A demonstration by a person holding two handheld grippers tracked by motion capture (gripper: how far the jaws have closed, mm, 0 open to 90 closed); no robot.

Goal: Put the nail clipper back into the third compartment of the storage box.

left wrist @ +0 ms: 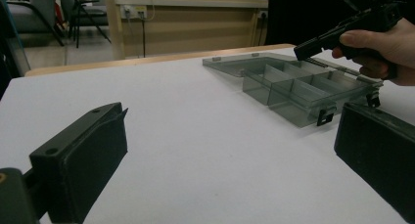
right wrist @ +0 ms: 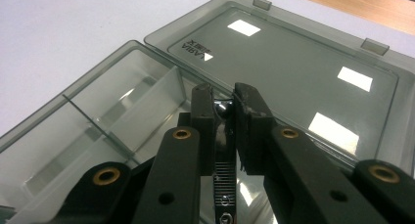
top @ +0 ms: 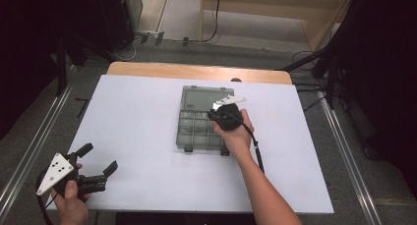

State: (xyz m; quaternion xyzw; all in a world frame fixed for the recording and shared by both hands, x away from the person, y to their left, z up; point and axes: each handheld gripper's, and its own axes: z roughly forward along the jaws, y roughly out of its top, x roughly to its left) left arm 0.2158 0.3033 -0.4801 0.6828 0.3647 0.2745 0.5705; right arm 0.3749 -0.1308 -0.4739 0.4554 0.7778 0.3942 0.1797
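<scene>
A clear grey compartment box point(top: 179, 131) lies open mid-table, its lid point(top: 196, 97) folded flat on the far side. My right gripper point(top: 213, 116) hovers over the box's right part, near the hinge. In the right gripper view its jaws point(right wrist: 222, 94) are shut on a small silver metal piece with a ridged face point(right wrist: 224, 177), above the seam between the compartments point(right wrist: 98, 70) and the lid point(right wrist: 293, 62). My left gripper point(top: 101, 158) rests at the table's near left corner, open with nothing between its jaws point(left wrist: 230, 155). From there the box point(left wrist: 293, 104) and the right gripper point(left wrist: 306, 50) show at the far right.
The white table top point(top: 137, 117) has a wooden strip point(top: 196, 71) along its far edge. Metal rails point(top: 29, 146) run down both sides of the table. Cables and dark stands lie on the floor beyond.
</scene>
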